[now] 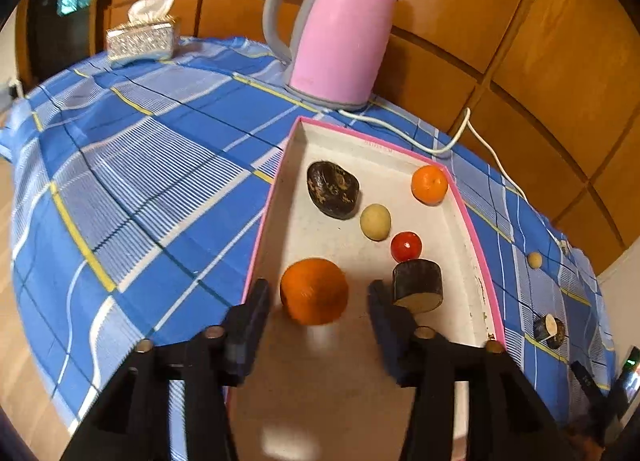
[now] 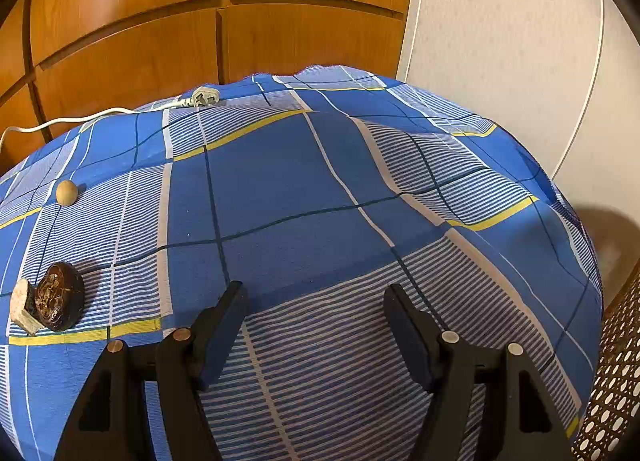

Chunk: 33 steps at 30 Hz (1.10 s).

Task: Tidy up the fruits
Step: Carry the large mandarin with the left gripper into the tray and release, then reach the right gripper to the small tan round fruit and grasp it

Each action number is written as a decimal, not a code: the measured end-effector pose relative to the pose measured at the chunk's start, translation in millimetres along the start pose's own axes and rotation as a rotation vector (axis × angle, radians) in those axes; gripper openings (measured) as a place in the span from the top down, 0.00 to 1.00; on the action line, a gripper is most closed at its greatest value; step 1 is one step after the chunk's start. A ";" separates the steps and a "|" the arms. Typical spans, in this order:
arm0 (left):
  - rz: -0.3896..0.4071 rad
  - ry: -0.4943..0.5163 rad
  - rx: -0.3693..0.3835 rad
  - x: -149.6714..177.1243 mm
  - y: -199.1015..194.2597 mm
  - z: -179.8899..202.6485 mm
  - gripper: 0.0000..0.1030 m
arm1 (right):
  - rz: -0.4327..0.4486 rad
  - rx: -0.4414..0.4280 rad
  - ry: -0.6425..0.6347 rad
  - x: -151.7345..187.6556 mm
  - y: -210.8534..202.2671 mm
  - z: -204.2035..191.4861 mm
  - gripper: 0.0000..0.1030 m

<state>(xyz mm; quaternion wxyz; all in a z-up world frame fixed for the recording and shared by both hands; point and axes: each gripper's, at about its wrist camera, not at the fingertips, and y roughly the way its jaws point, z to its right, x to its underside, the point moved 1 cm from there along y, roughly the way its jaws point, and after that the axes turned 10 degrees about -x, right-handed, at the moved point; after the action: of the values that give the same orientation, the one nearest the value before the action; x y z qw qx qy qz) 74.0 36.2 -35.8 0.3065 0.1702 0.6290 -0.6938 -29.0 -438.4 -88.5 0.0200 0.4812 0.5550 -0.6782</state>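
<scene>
Left gripper [image 1: 320,293] sits over the near end of the pink-edged tray [image 1: 476,237], jaws apart w/ the big orange [image 1: 314,290] between them. Clear gaps show on both sides of the orange, so pads aren't pressing it; it rests on the tray floor.

Other stuff in the tray: dark cut cylinder [image 1: 418,281] just beside the right finger, close enough to crowd that side. Behind it a small red fruit [image 1: 406,246], then a pale oval fruit [image 1: 375,222], a dark mottled lump [image 1: 333,189] further back, and a small orange [image 1: 429,184] in the far right corner against the wall.

Behind the tray: pink kettle [image 1: 340,41] on the blue checked cloth [image 1: 140,165], its white cord [image 1: 472,133] trailing right. Tissue box [image 1: 142,39] at the far left of the table.

Right gripper [image 2: 316,301] hovers above bare cloth, jaws apart, nothing between them. Off to its left on the cloth: a dark brown fruit [image 2: 60,297] touching a pale cut chunk [image 2: 23,311], and further back a small tan ball [image 2: 66,192]. White plug [image 2: 206,97] lies near the far edge. Nothing sits directly ahead of the right gripper. Wood panels [image 2: 120,21] behind the table.
</scene>
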 end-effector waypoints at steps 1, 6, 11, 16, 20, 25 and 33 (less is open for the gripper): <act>0.004 -0.013 0.003 1.3 -2.7 -1.4 0.42 | 0.000 0.000 0.000 0.1 -0.1 0.0 0.30; 0.004 -0.023 -0.005 7.5 -11.0 -2.9 0.41 | 0.000 0.000 0.000 0.1 -0.1 0.0 0.30; 0.007 -0.030 -0.003 14.8 -20.3 -5.0 0.40 | 0.000 -0.001 0.001 0.1 -0.1 0.0 0.30; 0.042 -0.052 -0.018 18.7 -33.6 -12.5 0.28 | -0.002 -0.001 0.001 0.0 -0.1 0.2 0.30; 0.026 -0.073 -0.041 20.9 -31.5 -22.0 0.27 | -0.002 -0.001 0.001 0.0 -0.2 0.2 0.30; -0.020 -0.086 -0.063 28.0 -19.5 -29.3 0.27 | -0.002 -0.001 0.002 0.0 -0.2 0.1 0.30; -0.056 -0.088 -0.078 35.5 -8.6 -31.5 0.27 | -0.021 -0.008 0.007 -3.0 1.9 1.3 0.30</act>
<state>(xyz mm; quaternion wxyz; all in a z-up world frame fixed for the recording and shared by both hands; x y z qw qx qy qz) 37.1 59.7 -55.9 0.3205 0.1098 0.6461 -0.6840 -27.1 -441.6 -88.0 0.0128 0.4776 0.5629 -0.6745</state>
